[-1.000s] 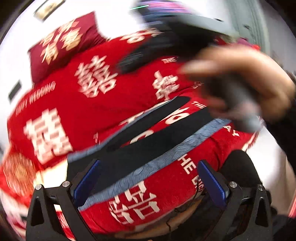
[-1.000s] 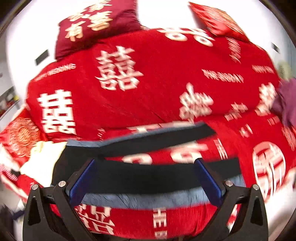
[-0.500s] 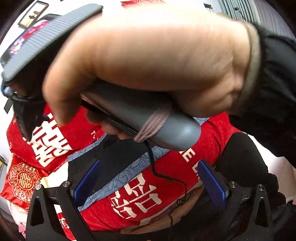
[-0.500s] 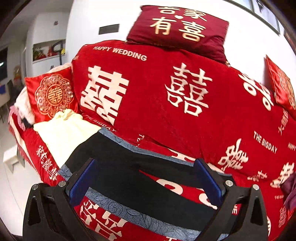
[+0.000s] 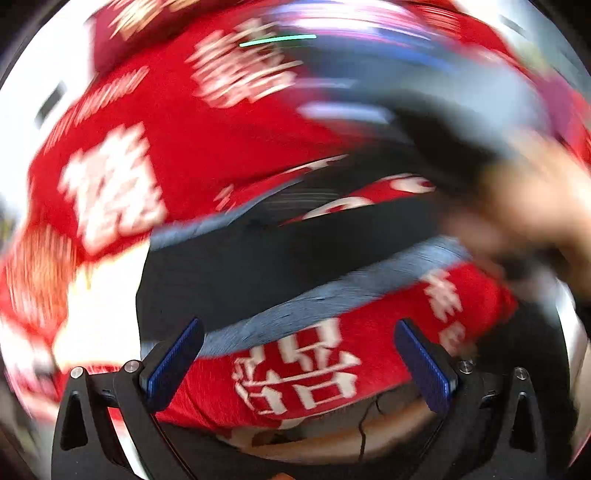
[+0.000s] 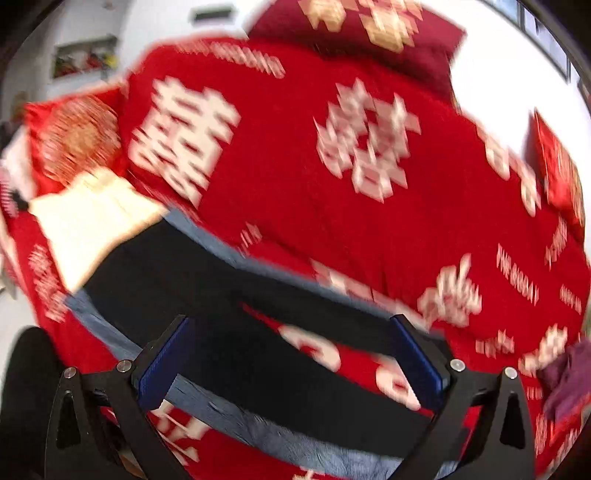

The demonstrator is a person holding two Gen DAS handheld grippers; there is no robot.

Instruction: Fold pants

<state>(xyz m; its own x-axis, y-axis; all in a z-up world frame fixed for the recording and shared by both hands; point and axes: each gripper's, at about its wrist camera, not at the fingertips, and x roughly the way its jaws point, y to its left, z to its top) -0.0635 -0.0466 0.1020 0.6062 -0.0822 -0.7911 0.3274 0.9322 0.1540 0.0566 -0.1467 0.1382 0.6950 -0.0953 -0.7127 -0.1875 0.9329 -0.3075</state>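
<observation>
Dark pants (image 5: 266,266) with grey-blue side stripes lie spread flat on the red sofa cover, legs running to the right; they also show in the right wrist view (image 6: 229,306). My left gripper (image 5: 299,360) is open and empty, above the sofa's front edge, short of the pants. My right gripper (image 6: 288,362) is open and empty, hovering over the pant legs. In the left wrist view the right hand and its gripper body (image 5: 480,155) pass blurred at the upper right. Both views are motion-blurred.
A red sofa cover (image 6: 295,192) with white characters covers seat and backrest. A cream cloth (image 6: 92,218) lies at the pants' left end. Red cushions (image 6: 74,136) stand at the left, a dark red pillow (image 6: 369,33) on top, a purple cloth (image 6: 569,373) at right.
The right hand has moved away from just in front of the left camera to the upper right. The right gripper's view has swung and dropped closer over the pants. Both grippers stay open.
</observation>
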